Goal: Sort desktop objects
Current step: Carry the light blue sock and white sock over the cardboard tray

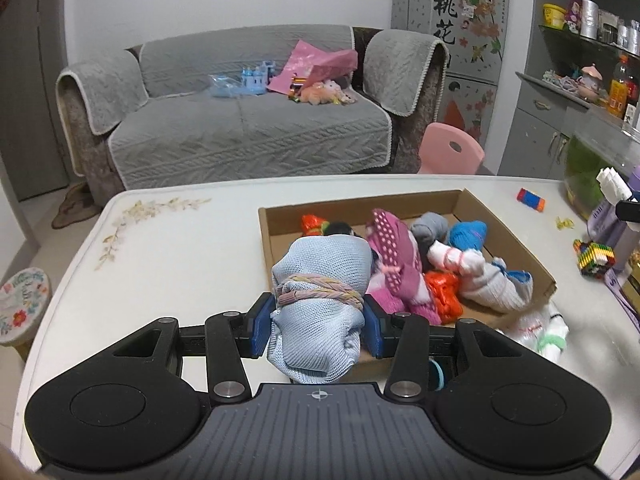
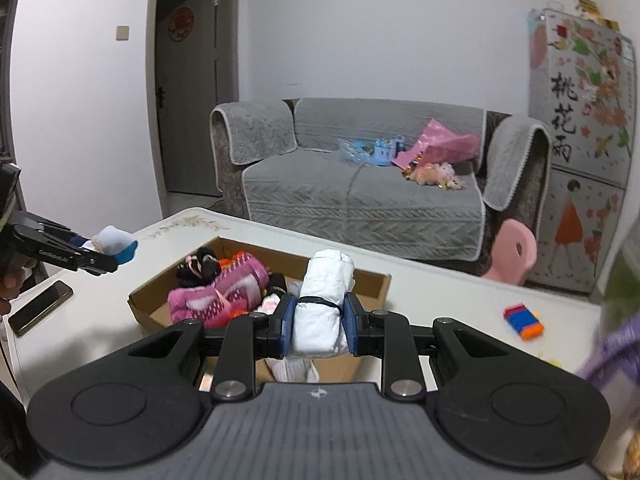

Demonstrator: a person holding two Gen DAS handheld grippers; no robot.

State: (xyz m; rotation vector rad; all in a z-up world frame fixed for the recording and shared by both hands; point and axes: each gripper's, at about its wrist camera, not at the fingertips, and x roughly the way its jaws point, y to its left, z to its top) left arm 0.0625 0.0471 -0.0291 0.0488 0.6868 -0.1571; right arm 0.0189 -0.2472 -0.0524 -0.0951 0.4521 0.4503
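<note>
Two grippers clamp bundles: left gripper [image 1: 318,326] a blue sock roll [image 1: 320,300], right gripper [image 2: 318,326] a white roll [image 2: 322,304] (fridge [image 1: 456,20] reads 桃花); box [image 1: 516,240] contents partly hidden.

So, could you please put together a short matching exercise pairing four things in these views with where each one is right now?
Things:
1. light blue sock bundle
2. white sock bundle
3. smartphone
4. pink polka-dot sock bundle

Places:
A. lying in the cardboard box
B. clamped in the right tool
C. clamped in the left tool
D. flat on the white table

Pairs: 1-C, 2-B, 3-D, 4-A
</note>
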